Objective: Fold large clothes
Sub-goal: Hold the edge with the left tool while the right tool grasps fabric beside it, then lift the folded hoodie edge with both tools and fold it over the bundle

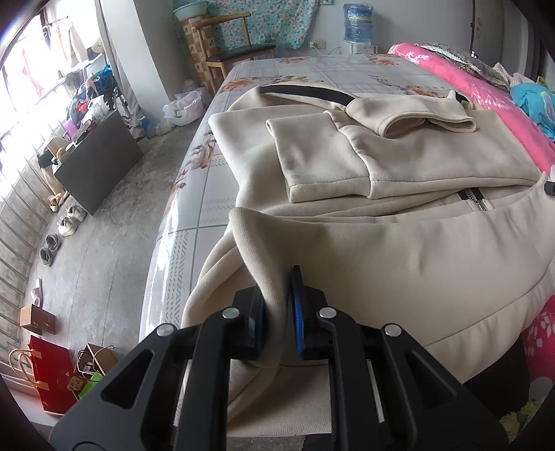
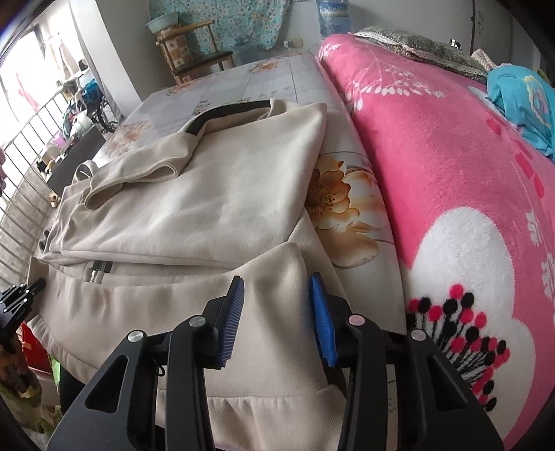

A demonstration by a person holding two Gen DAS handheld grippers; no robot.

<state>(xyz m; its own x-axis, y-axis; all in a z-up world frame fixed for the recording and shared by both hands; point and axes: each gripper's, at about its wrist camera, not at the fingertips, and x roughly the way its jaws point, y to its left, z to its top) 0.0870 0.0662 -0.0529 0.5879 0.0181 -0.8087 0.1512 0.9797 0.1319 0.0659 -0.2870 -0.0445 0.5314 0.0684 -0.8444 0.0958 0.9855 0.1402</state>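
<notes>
- The bed (image 1: 215, 194) is taking up most of both views, wearing a pale checked sheet with orange flowers, and a pink floral blanket (image 2: 451, 180) is running along its far side.
- The cream zip-up jacket (image 1: 399, 256) is lying spread across the sheet, by the near edge of the bed. It's a soft fleecy knit with ribbed hem and cuffs, both sleeves are lying folded in over the body, and a black band is showing at the collar end.
- A black zipper (image 1: 477, 199) with a silver pull is peeking out at the middle where the near hem is lying folded up over the body.
- The left claw (image 1: 279, 305) is sitting narrow, pinching a bunched fold of the hem at the near left corner, and the fabric is draping off the bed edge below it.
- The right claw (image 2: 277, 305) is sitting about half open over the near right corner of the hem; cloth is humping up between the blue pads (image 2: 321, 312), but they aren't pressing on it.
- Writing: a water jug (image 1: 357, 22) at the back wall has a blue label, too blurry to read. Nothing readable on the jacket.
</notes>
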